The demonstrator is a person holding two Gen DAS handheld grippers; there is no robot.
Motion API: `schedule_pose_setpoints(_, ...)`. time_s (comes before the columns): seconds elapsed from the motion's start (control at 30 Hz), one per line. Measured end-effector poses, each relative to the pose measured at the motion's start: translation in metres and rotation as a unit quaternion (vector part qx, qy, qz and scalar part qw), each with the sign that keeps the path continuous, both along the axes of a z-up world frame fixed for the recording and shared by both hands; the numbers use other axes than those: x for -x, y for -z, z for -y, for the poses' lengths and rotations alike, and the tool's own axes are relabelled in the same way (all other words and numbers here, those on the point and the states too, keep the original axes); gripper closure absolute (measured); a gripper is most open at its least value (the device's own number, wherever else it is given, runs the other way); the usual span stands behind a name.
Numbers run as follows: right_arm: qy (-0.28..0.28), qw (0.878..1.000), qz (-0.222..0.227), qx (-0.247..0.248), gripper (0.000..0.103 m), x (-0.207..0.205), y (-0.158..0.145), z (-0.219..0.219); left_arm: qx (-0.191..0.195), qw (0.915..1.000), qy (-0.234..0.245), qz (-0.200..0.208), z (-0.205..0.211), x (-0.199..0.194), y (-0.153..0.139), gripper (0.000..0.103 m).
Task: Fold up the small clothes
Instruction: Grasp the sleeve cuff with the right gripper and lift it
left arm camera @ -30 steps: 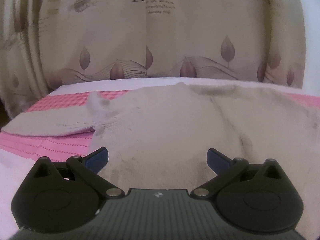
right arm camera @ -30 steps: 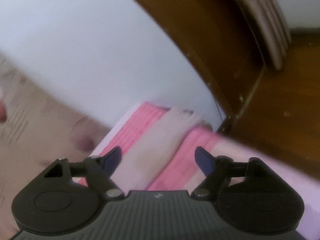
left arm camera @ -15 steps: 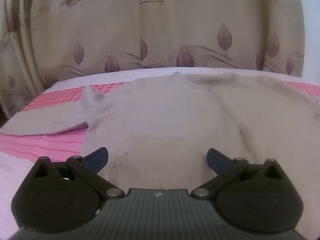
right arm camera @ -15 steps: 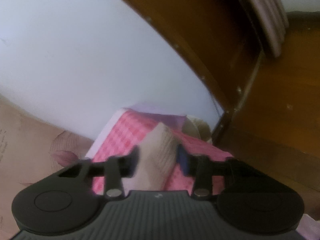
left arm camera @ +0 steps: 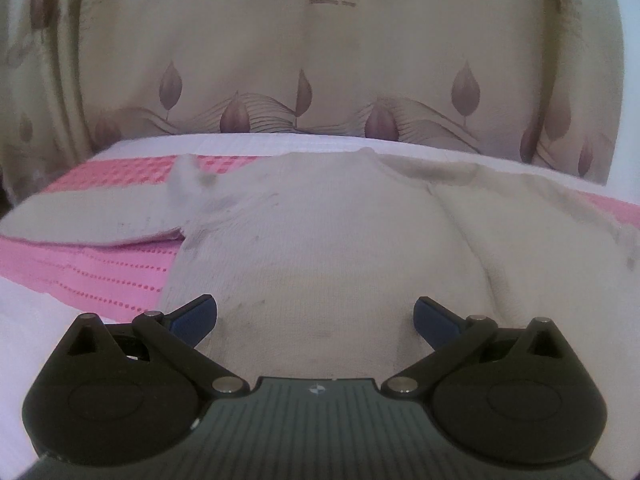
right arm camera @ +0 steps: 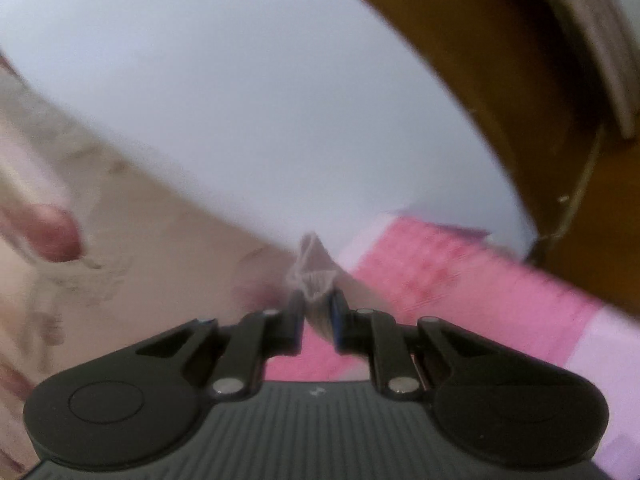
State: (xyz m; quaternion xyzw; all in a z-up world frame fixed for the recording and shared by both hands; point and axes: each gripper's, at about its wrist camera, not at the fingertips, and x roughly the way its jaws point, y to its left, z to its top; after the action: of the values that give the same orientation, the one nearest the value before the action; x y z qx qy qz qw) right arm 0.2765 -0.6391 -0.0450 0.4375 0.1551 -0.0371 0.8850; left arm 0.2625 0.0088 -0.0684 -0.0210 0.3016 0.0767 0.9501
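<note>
A cream knitted sweater [left arm camera: 332, 236] lies spread on a pink patterned cloth [left arm camera: 100, 272], its left sleeve [left arm camera: 92, 216] stretched out to the left. My left gripper [left arm camera: 315, 318] hovers open over the sweater's lower hem, nothing between its blue pads. In the right wrist view my right gripper [right arm camera: 316, 306] is shut on the cuff of the other sleeve [right arm camera: 312, 268], which sticks up bunched between the pads, lifted above the pink cloth [right arm camera: 460, 280]. That view is blurred.
A beige curtain with leaf prints [left arm camera: 320, 72] hangs right behind the bed. A white wall [right arm camera: 248, 100] and a brown wooden frame [right arm camera: 500, 60] stand past the bed's right end. White bedding [left arm camera: 28, 320] borders the pink cloth at the lower left.
My right gripper closed on the sleeve cuff and lifted it off the pink cloth. The left gripper stayed open over the hem, barely shifting.
</note>
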Motion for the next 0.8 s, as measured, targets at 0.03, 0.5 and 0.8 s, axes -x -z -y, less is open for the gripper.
schedule_pose_setpoints(0.03, -0.009, 1.000, 0.006, 0.001, 0.089, -0.002, -0.010, -0.012, 0.008, 1.0000, -0.003, 0.001, -0.003, 0.000, 0.000, 0.000)
schedule_pose_setpoints(0.5, -0.170, 0.984, 0.057, 0.018, 0.089, -0.061, -0.096, -0.226, 0.112, 0.9925, -0.047, 0.014, -0.040, 0.007, 0.001, 0.000)
schedule_pose_setpoints(0.8, -0.138, 0.988, -0.071, 0.006, 0.037, -0.025, -0.019, -0.187, 0.132, 0.9907, -0.006, 0.033, -0.039, 0.011, -0.002, 0.000)
